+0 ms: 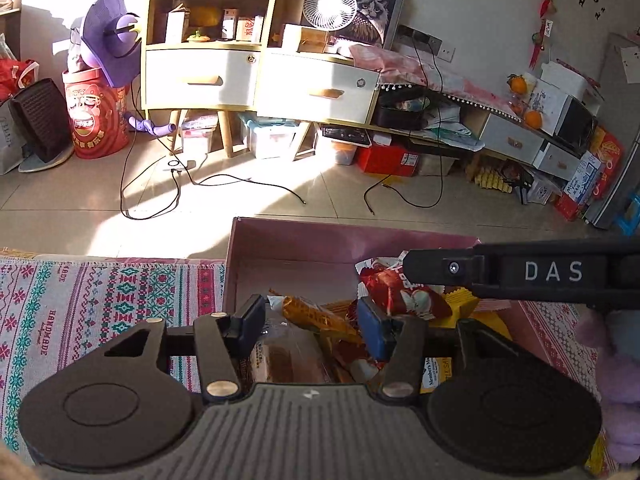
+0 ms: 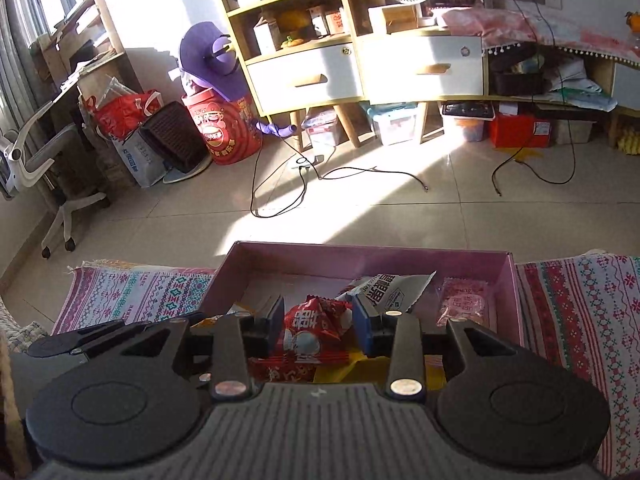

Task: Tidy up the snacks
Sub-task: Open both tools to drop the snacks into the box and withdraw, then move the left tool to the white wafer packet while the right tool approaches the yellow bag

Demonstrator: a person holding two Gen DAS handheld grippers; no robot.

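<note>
- Two grippers are hovering over the pink box (image 2: 516,300): your left gripper (image 1: 310,326) is gaping, holding nothing.
- Your right gripper (image 2: 318,318) is straddling the red snack packet (image 2: 316,332), contact unclear.
- The patterned cloth (image 1: 100,300) is flanking the box.

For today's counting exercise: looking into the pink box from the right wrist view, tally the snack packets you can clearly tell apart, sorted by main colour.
Red packets: 1
White packets with black print: 1
Clear pink packets: 1
Yellow packets: 1
Total: 4 in the pink box; others are hidden behind the right gripper.
</note>
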